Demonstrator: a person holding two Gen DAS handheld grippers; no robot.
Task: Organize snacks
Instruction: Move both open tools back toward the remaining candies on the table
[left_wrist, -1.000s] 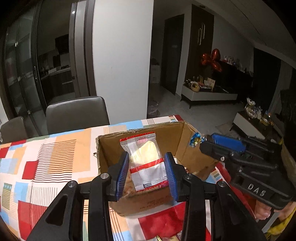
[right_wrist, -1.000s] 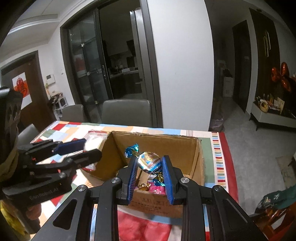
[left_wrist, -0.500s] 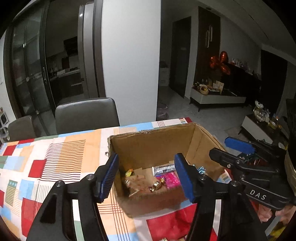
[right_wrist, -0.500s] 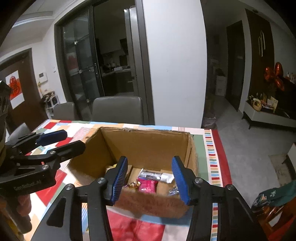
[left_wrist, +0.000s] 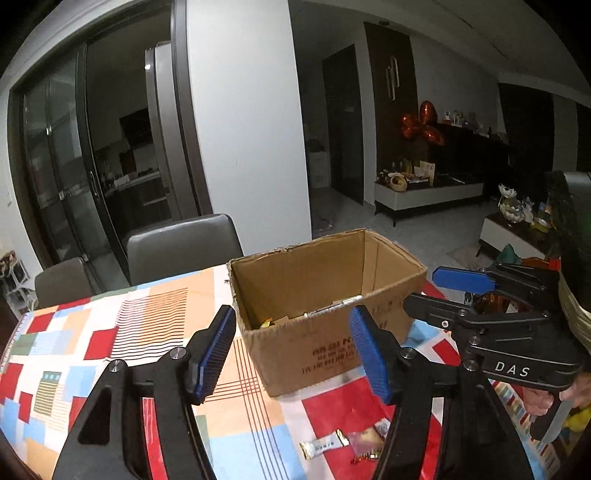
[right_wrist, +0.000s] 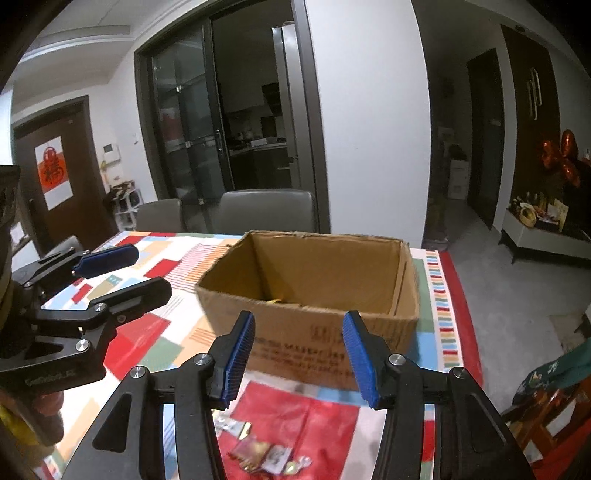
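Observation:
An open cardboard box (left_wrist: 325, 332) stands on the patterned tablecloth, also in the right wrist view (right_wrist: 310, 325); a few snack wrappers (left_wrist: 325, 310) show inside it. My left gripper (left_wrist: 293, 349) is open and empty, in front of the box. My right gripper (right_wrist: 299, 354) is open and empty, also in front of the box, and shows at the right of the left wrist view (left_wrist: 443, 295). Loose wrapped snacks (left_wrist: 343, 445) lie on the cloth near me, also in the right wrist view (right_wrist: 266, 454).
Grey chairs (left_wrist: 181, 247) stand behind the table (left_wrist: 74, 332). The table's right edge (right_wrist: 458, 314) drops to the floor just past the box. A dark chair with green cloth (right_wrist: 550, 380) is at the right.
Both grippers opened and dropped their loads, a clear red-trimmed packet and a foil candy, into the box. Both have since pulled back and lower, away from the box.

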